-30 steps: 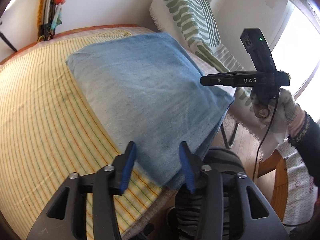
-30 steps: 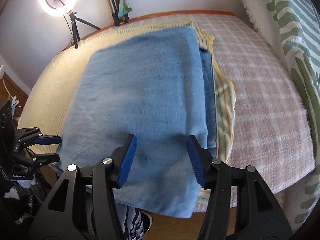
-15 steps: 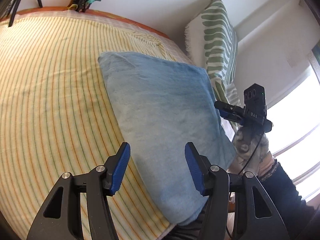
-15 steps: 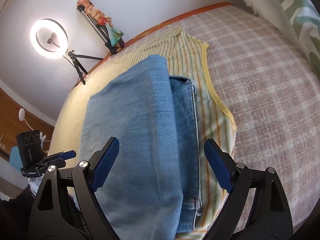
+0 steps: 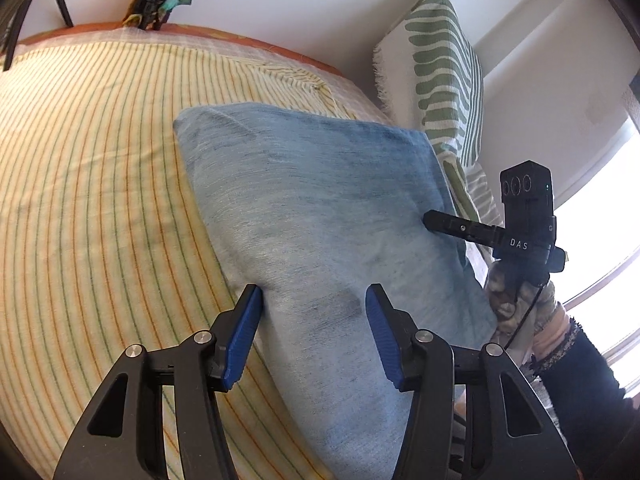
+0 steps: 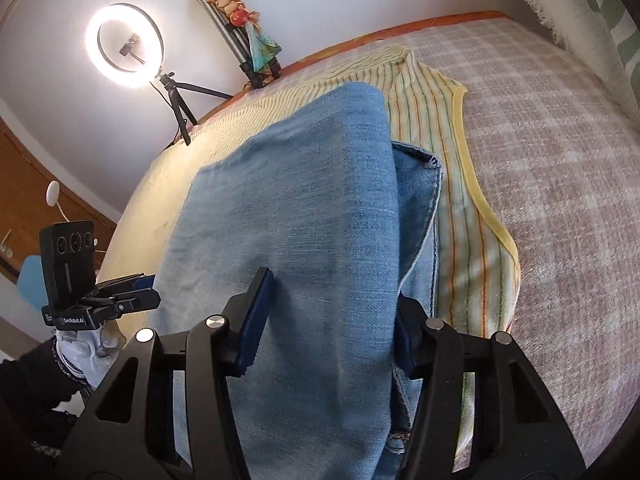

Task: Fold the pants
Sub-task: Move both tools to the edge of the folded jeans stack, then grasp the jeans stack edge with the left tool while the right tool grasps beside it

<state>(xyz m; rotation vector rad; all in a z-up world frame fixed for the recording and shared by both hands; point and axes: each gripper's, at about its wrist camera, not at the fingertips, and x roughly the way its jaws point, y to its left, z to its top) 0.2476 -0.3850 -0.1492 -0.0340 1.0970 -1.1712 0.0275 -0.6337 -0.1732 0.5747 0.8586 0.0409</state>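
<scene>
Folded blue denim pants (image 5: 320, 216) flat on striped yellow cloth (image 5: 92, 184), spread over bed (image 6: 560, 184) with pink checked cover. Upper fold offset from lower layer, seamed edge of lower layer exposed along right side in right wrist view.

Left tongs (image 5: 312, 328): spread wide, blue pads astride near left edge of pants, gripping nothing.

Right tongs (image 6: 328, 320): spread wide, straddling near right portion of upper fold; right pad partly hidden behind denim. Contact with fabric: cannot tell.

Green-patterned pillow (image 5: 444, 76) upright against wall beyond pants. Lit ring light (image 6: 124, 46) on tripod near far bed corner.
</scene>
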